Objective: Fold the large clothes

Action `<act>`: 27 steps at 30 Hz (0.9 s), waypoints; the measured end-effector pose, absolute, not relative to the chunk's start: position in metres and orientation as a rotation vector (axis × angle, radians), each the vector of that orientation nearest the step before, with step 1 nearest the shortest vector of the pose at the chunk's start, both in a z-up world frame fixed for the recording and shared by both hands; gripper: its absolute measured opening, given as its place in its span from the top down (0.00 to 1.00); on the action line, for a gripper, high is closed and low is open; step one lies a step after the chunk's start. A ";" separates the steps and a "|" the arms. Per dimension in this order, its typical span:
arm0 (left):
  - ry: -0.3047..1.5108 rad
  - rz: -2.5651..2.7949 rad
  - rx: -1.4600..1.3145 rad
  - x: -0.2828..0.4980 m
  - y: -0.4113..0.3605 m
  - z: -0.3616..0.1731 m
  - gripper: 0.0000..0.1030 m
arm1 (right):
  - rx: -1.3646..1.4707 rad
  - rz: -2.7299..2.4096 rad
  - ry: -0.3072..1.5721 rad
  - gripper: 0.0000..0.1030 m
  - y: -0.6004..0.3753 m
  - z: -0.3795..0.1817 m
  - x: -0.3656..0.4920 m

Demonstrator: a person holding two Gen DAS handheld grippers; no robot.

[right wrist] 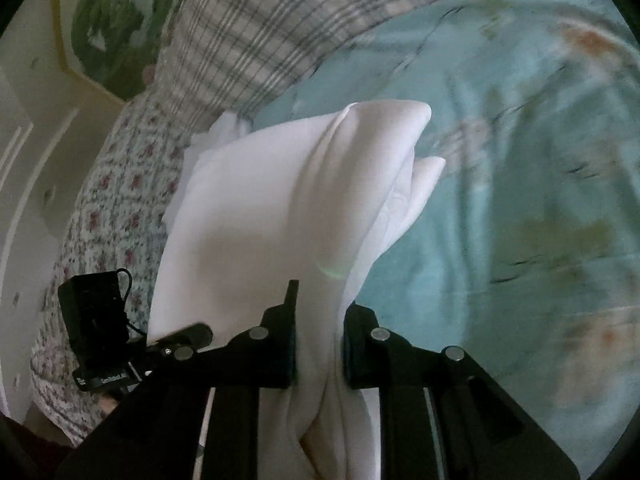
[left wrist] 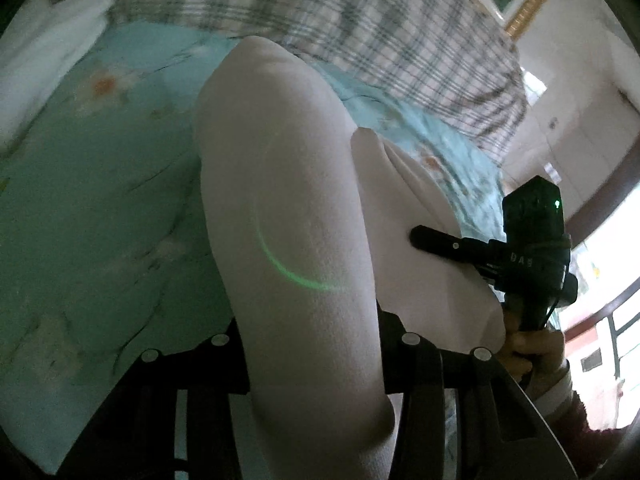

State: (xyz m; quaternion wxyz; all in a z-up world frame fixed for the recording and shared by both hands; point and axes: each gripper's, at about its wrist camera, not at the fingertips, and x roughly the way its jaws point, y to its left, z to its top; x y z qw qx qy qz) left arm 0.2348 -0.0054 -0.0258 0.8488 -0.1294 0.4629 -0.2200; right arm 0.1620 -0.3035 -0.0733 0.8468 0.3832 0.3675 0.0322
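A white garment [left wrist: 280, 200] hangs folded over my left gripper [left wrist: 316, 344], which is shut on it; its fingertips are hidden by the cloth. In the right wrist view the same white garment [right wrist: 280, 208] runs up between the jaws of my right gripper [right wrist: 320, 320], which is shut on it. The right gripper also shows in the left wrist view [left wrist: 440, 240], against the cloth's right edge. The left gripper shows at the lower left of the right wrist view [right wrist: 188, 340]. The garment is held up above the bed.
A light blue floral bedsheet [left wrist: 100, 184] covers the bed [right wrist: 520, 160]. A plaid blanket [left wrist: 320, 8] lies along its far side [right wrist: 248, 32]. A white cloth pile [left wrist: 48, 52] sits far left. A small-flowered quilt [right wrist: 112, 208] and a wall [right wrist: 24, 160] are left.
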 end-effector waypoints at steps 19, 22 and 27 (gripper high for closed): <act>0.983 -0.332 -0.226 0.209 0.029 -0.049 0.30 | 0.762 -0.114 0.889 0.63 -0.299 -0.094 0.161; 0.900 -0.351 -0.243 0.196 0.041 -0.023 0.32 | 0.730 -0.162 0.839 0.63 -0.303 -0.073 0.150; 0.802 -0.439 -0.278 0.195 0.046 0.006 0.43 | 0.674 -0.169 0.772 0.63 -0.301 -0.045 0.154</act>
